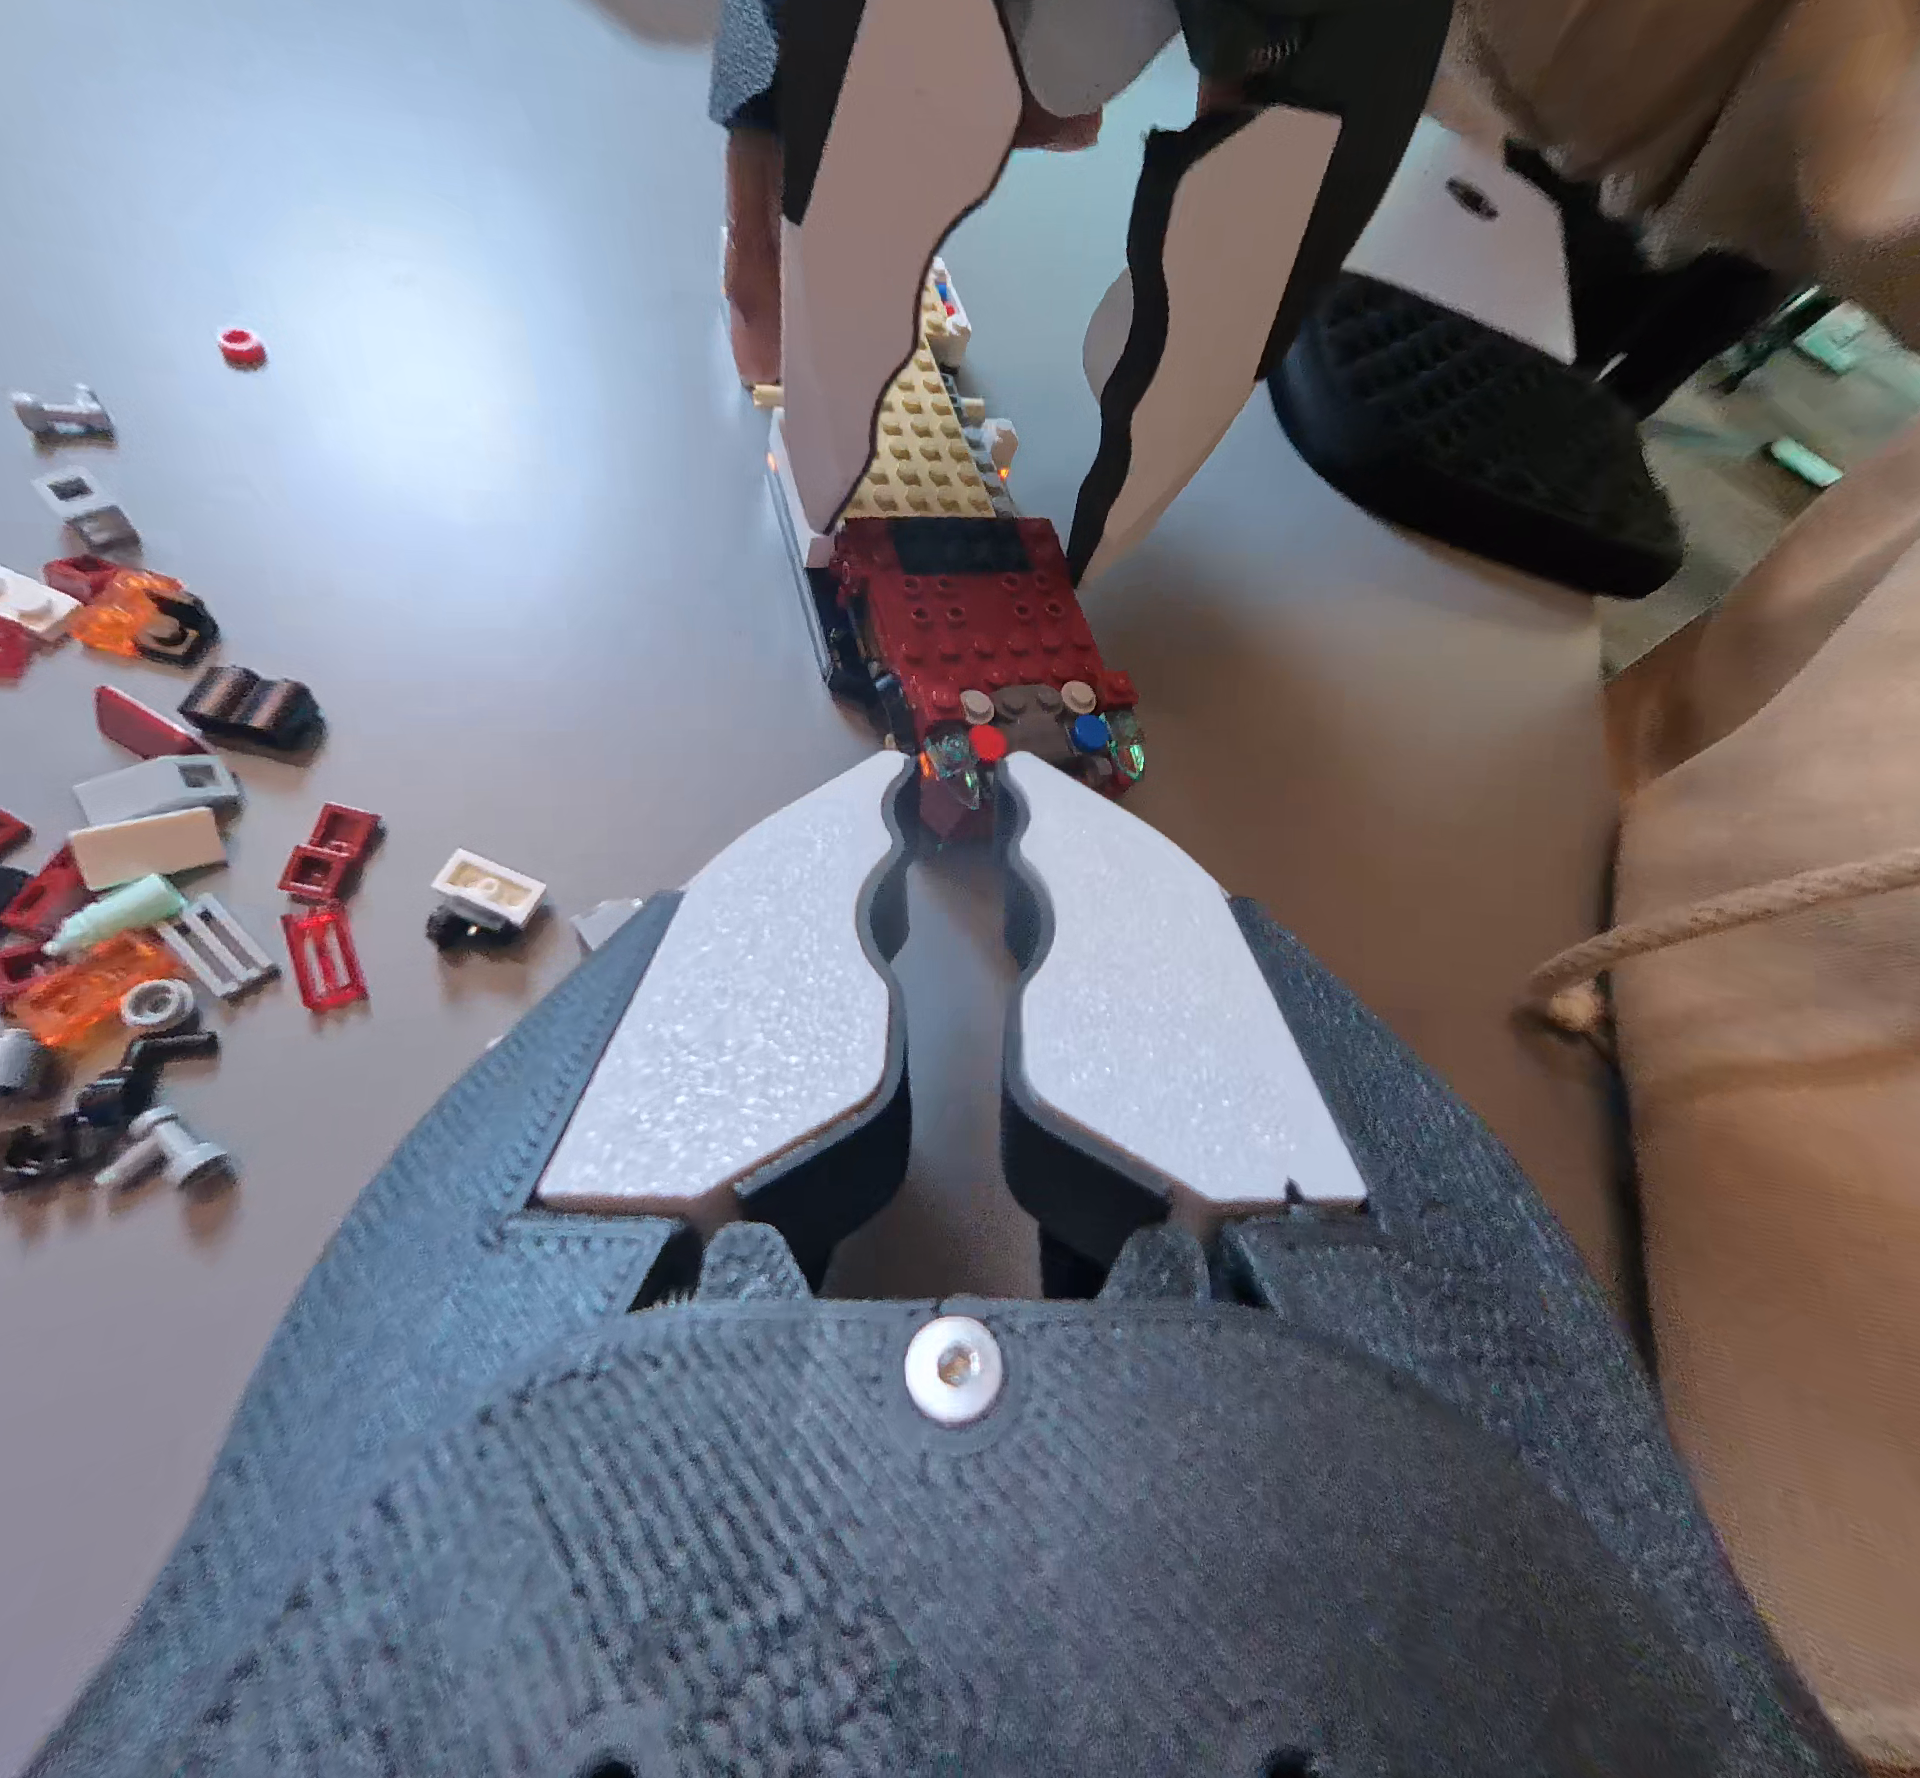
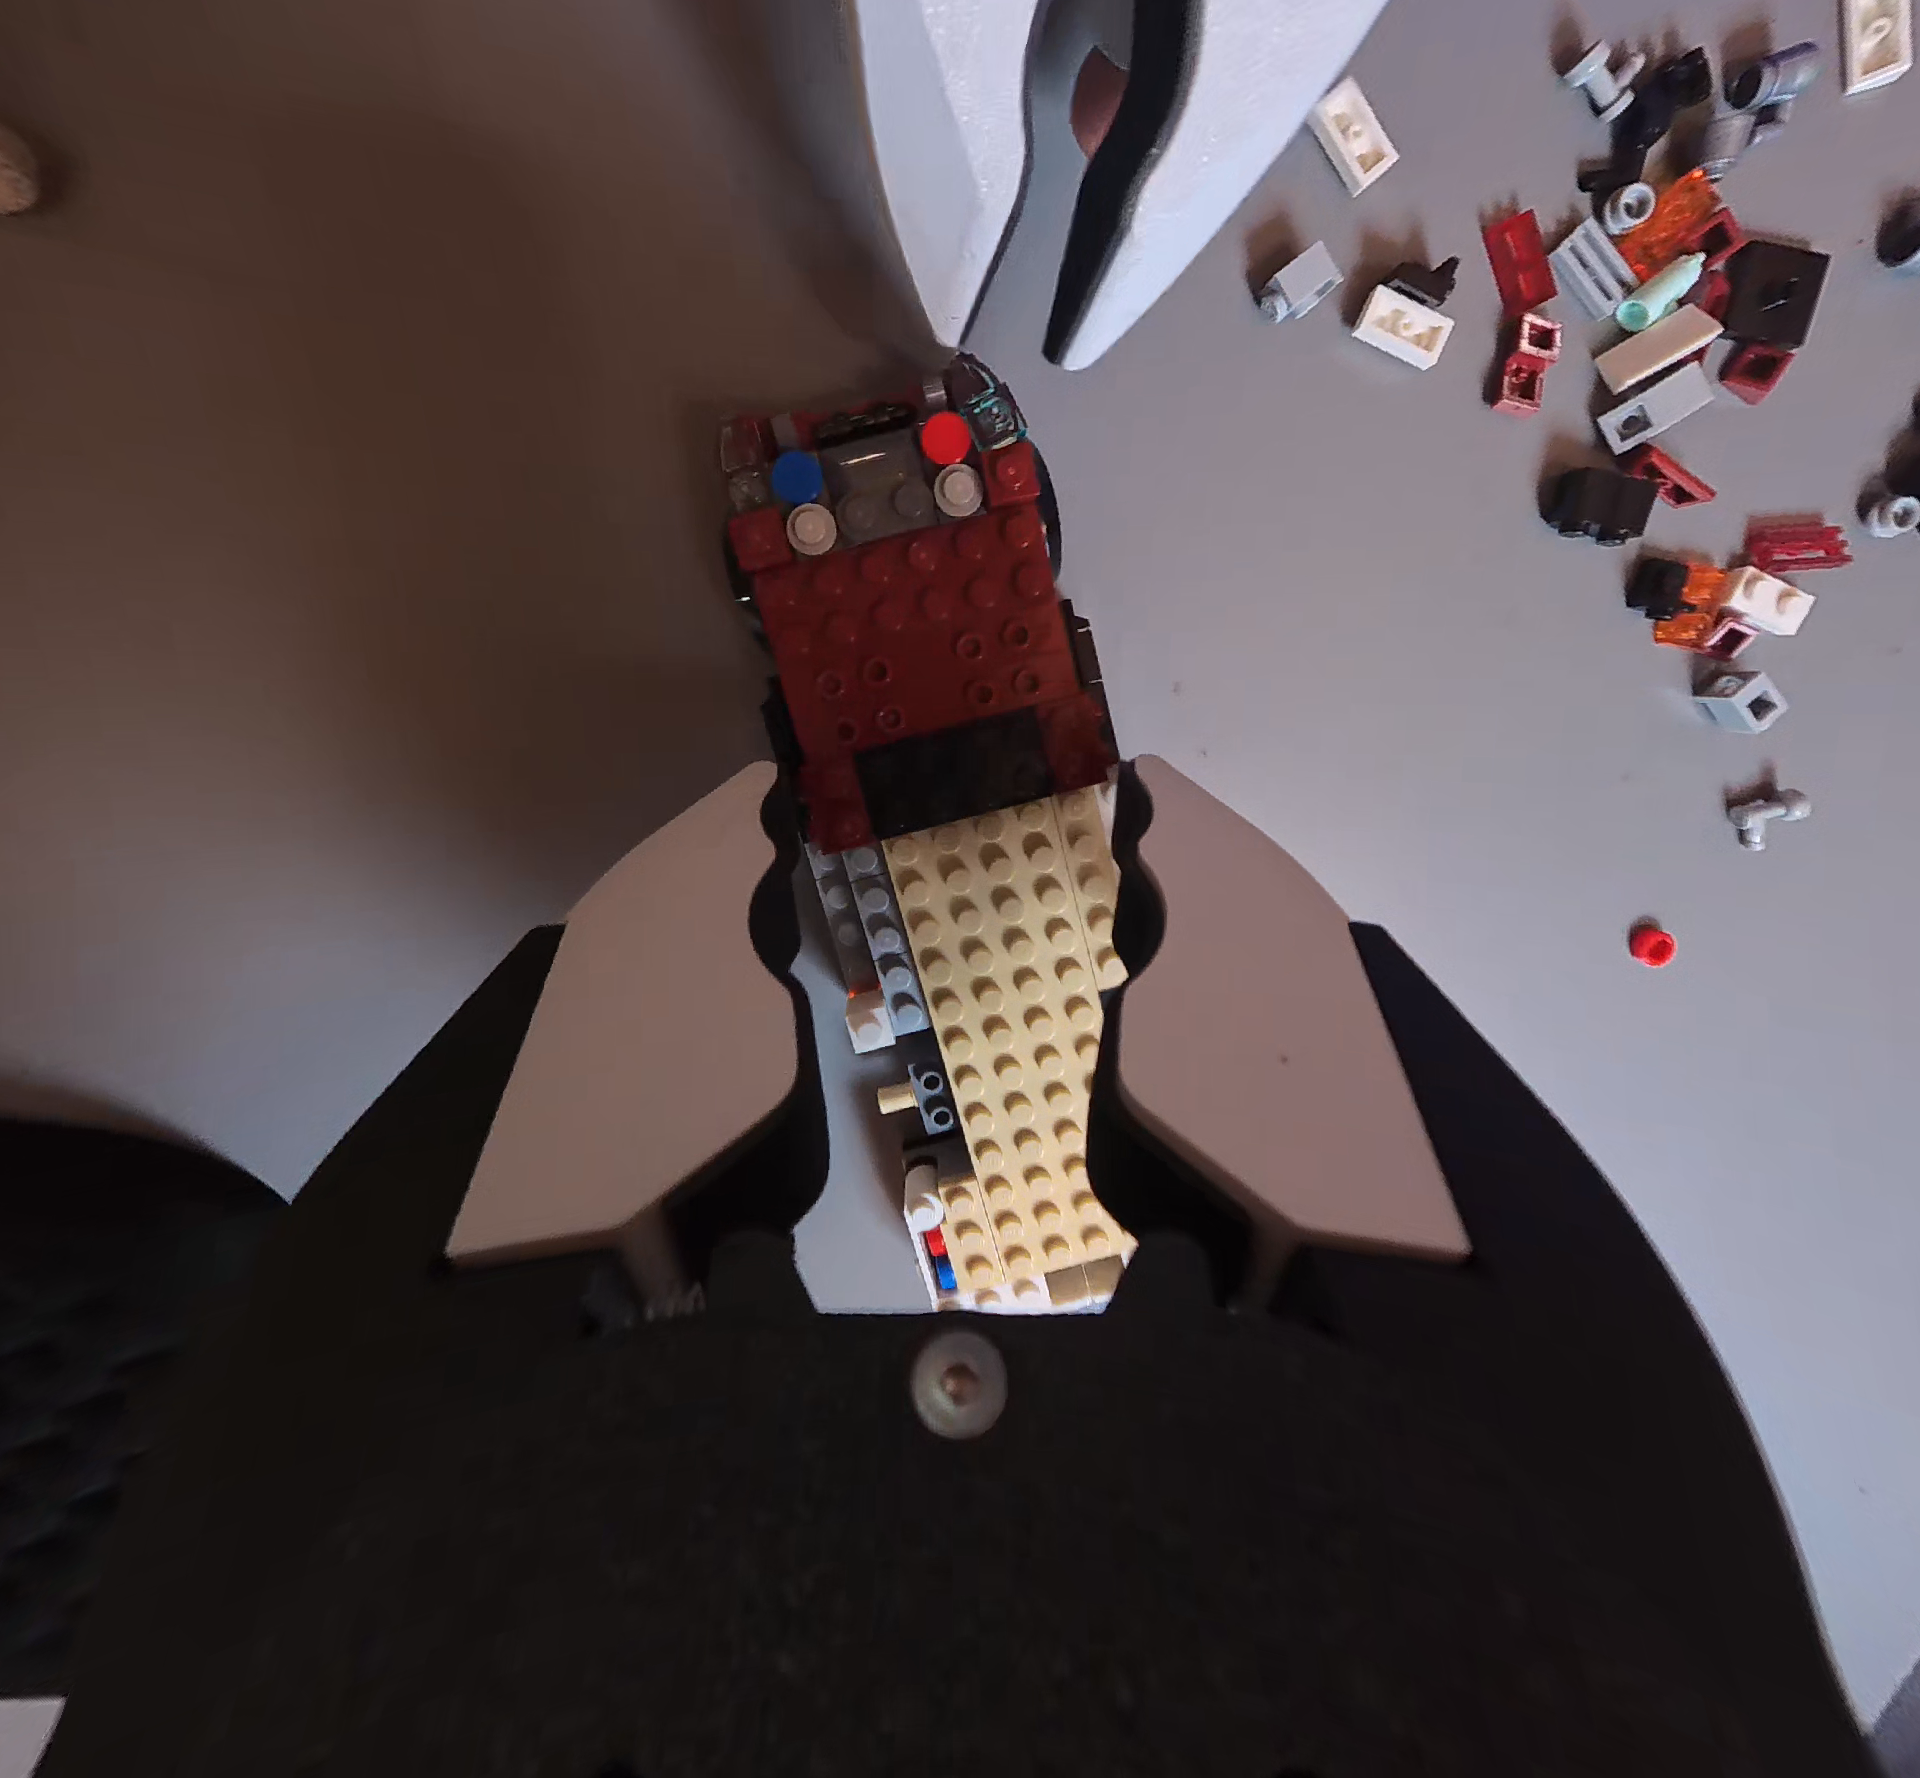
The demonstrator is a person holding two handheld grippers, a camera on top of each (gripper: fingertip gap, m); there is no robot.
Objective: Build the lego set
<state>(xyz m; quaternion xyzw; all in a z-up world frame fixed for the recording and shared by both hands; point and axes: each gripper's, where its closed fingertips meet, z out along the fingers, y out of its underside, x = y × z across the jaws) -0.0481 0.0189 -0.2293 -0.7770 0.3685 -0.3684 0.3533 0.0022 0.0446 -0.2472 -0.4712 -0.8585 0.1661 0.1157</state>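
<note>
Grey worktop (image 1: 468, 378), and a brick model caught between two grippers.
Loose bricks (image 1: 156, 897) are strewn far left, one red round stud (image 1: 241, 344) off on its own. Centre now: the brick model (image 1: 977, 627) lies flat, dark red nose near, tan plate far. The left gripper (image 1: 951, 772) sits at that nose, fingers narrowly parted around a dark red tip piece, with no clear pinch showing. The right gripper (image 1: 948, 549) comes from the far side, fingers wide and flanking the body where red meets tan; pressing or not, I cannot tell. Tan cloth (image 1: 1766, 1001) fills the right. The model looks light and stiff but likely to split at its seams, and its nose studs are fragile, so the broad flanks are the safest hold.
</note>
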